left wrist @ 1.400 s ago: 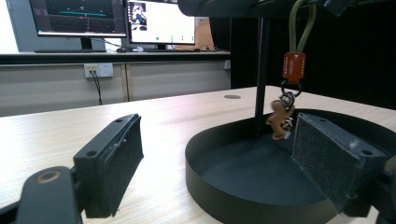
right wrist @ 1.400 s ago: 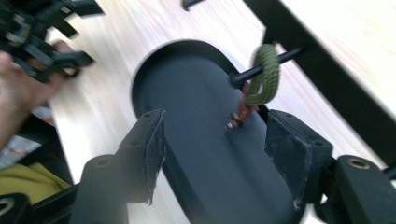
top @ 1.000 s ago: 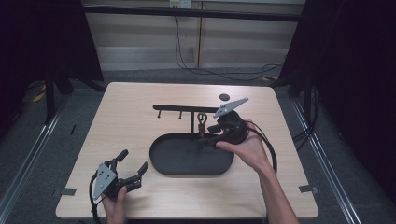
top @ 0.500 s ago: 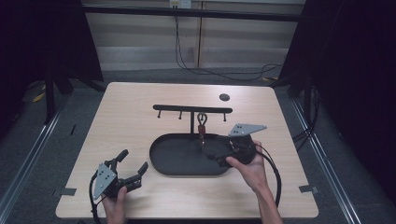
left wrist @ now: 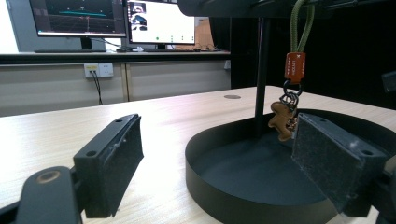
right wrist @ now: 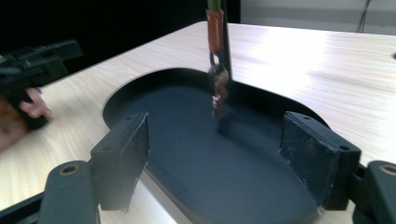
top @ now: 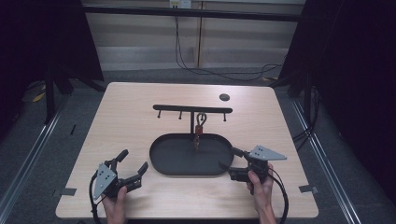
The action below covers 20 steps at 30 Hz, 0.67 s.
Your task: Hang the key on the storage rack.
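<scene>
Left gripper (top: pixel 133 170): I hold it at the table's (top: pixel 140 121) near left corner, jaws spread, nothing between them, pointing toward the tray.
Tray (top: pixel 173 161): black oval dish at table centre, a post rising from its far edge.
Rack (top: pixel 191 108): black crossbar with pegs atop the post.
Keychain (top: pixel 200 128): hangs from the crossbar on a green loop, red tag and brown charm dangling over the tray.
Right gripper (top: pixel 229 164): I hold it just beside the tray's right end, jaws spread, empty.
</scene>
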Tool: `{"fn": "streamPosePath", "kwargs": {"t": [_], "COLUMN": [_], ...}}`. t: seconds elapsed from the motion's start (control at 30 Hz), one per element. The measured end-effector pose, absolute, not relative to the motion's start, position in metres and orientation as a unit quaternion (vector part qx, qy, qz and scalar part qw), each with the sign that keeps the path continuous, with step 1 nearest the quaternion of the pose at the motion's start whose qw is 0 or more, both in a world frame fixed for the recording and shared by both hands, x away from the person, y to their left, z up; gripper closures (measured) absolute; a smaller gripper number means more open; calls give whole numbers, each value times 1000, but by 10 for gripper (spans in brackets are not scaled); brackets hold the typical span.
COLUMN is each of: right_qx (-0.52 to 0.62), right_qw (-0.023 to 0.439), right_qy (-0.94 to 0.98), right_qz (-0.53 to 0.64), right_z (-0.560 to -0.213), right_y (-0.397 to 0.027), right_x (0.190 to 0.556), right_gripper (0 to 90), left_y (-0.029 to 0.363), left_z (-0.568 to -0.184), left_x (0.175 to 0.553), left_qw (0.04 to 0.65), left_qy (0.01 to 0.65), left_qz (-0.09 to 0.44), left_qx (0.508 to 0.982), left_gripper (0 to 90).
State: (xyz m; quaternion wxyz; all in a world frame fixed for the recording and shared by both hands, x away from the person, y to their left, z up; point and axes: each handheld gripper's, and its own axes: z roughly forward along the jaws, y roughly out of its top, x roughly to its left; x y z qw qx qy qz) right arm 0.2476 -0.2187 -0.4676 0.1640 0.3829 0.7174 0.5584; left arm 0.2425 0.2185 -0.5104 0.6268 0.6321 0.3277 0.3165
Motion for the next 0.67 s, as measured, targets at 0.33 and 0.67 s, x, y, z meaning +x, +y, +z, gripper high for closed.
{"fn": "streamPosePath", "kwargs": {"t": [0.33,0.67], "right_qx": [386,366], "right_qw": [268,329], "right_qy": [664,622], "right_qz": [581,609], "right_z": [-504,-510], "right_y": [-227,-231], "right_x": [226,216], "right_gripper": [203,156], "left_y": [219,219], "left_z": [-510,-510], "left_x": [242,242], "left_qw": [627,626], "left_qy": [328,328], "left_qz": [317,316], "left_qx": [632,632], "left_gripper": [159,159]}}
